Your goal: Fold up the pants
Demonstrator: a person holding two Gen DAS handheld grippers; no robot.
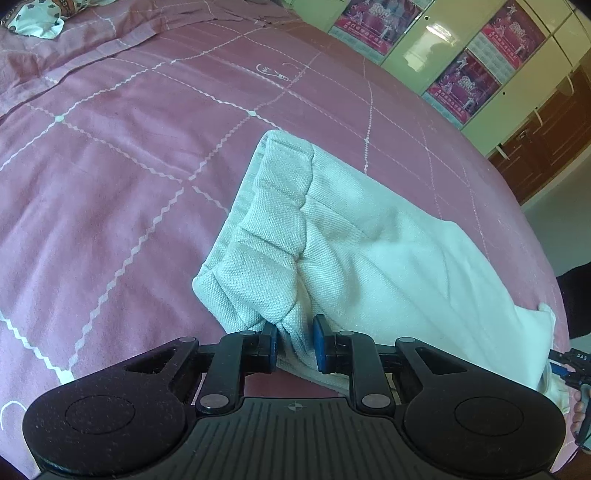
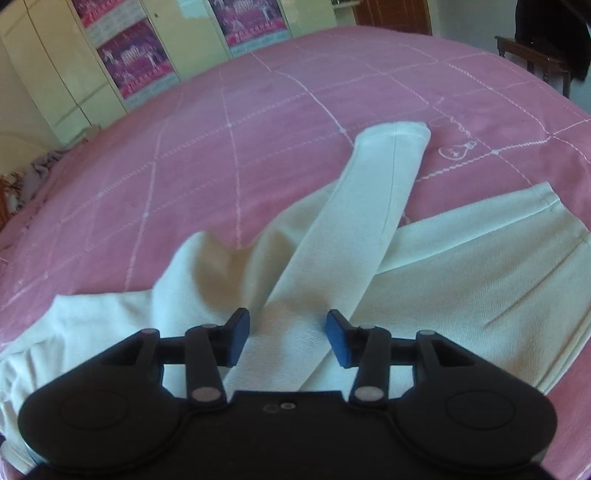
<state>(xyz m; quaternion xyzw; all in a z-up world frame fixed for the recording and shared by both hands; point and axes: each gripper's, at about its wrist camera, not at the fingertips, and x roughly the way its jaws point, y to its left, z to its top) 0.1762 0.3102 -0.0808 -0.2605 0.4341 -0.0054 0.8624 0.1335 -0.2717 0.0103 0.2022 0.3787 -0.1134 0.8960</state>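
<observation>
White pants (image 1: pixel 369 240) lie on a pink bedspread (image 1: pixel 110 166). In the left wrist view the ribbed waistband (image 1: pixel 266 236) points away, and my left gripper (image 1: pixel 295 341) is shut on a bunched fold of its near corner. In the right wrist view the pants (image 2: pixel 461 277) spread wide, with one leg (image 2: pixel 369 206) folded diagonally across the other. My right gripper (image 2: pixel 288 338) is open and empty, its blue pads either side of that leg's near end, just above the cloth. The right gripper's tip also shows at the left view's right edge (image 1: pixel 569 365).
The bedspread (image 2: pixel 258 110) has white grid stitching. A patterned cloth (image 1: pixel 37 18) lies at the far corner. Cream wardrobe doors (image 1: pixel 461 48) with pink posters stand beyond the bed. A dark wooden chair (image 2: pixel 532 59) stands at the far right.
</observation>
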